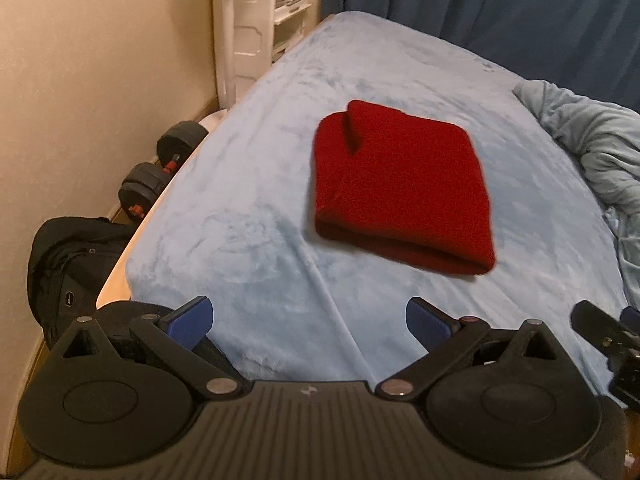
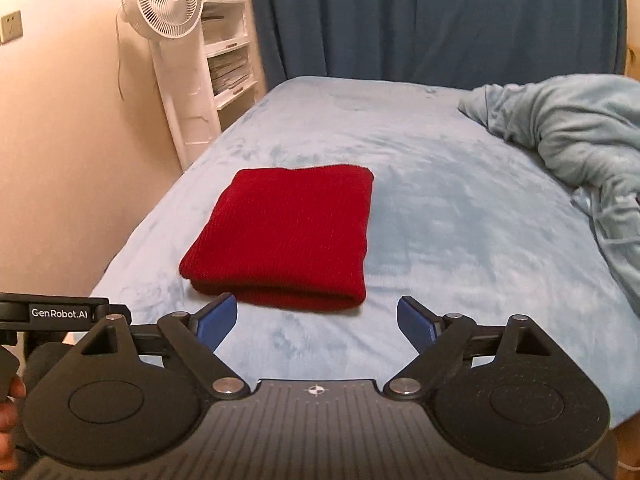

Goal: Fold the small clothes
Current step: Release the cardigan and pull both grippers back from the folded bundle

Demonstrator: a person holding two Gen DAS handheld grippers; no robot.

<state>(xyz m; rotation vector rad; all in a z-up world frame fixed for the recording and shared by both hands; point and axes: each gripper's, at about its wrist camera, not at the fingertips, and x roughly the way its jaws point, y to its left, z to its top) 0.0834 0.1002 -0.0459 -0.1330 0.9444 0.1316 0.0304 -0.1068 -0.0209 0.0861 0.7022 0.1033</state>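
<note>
A dark red knitted garment (image 1: pixel 400 184) lies folded into a thick rectangle on the light blue bed cover (image 1: pixel 260 220), with a small flap lifted at its far left corner. The right wrist view has the same red garment (image 2: pixel 284 236) a short way ahead, left of centre. My left gripper (image 1: pixel 310 322) is open above the near end of the bed, back from the garment, nothing between its blue pads. My right gripper (image 2: pixel 316 322) is open too, pads apart and empty, just short of the garment's near edge. Neither gripper touches the cloth.
A crumpled pale blue blanket (image 2: pixel 580 128) is heaped at the right side of the bed. A white standing fan (image 2: pixel 172 20) and white shelves (image 2: pixel 228 52) stand by the wall at left. Dumbbells (image 1: pixel 160 176) and a black bag (image 1: pixel 68 264) lie on the floor beside the bed. Dark blue curtains (image 2: pixel 420 16) hang behind.
</note>
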